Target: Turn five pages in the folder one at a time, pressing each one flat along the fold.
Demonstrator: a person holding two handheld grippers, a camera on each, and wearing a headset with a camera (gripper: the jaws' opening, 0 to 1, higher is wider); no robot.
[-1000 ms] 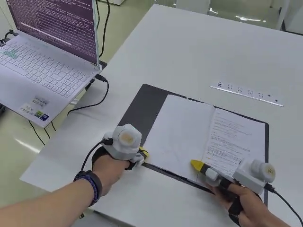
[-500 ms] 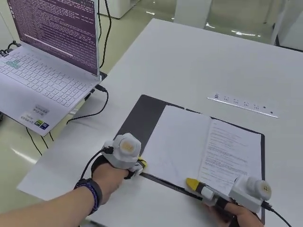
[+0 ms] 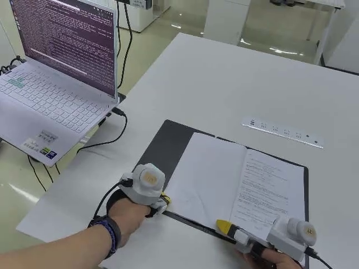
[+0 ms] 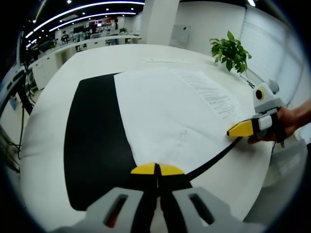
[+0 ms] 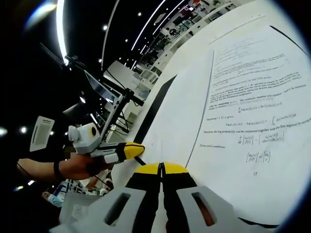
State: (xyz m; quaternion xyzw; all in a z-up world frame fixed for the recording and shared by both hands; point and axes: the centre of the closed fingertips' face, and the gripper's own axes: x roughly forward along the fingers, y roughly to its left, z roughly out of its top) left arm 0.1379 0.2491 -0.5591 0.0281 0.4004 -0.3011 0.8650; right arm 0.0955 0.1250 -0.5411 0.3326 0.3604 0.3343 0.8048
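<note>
Left hand (image 3: 128,212): knuckles up, fist round the left tongs (image 3: 164,200).
Left tongs: pressed together, tips at the folder's (image 3: 161,147) near edge.
Right tongs (image 3: 224,226): pressed together, tips low beside the fold.
Folder: open on the worktop (image 3: 224,78), ahead of both tongs.
Writing: the printed page (image 3: 268,193) is too small to read.

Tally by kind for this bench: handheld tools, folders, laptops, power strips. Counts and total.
yellow-tipped handheld tools: 2 (left tool, right tool)
open black folder with white pages: 1
white laptop: 1
white power strip: 1
Total: 5
</note>
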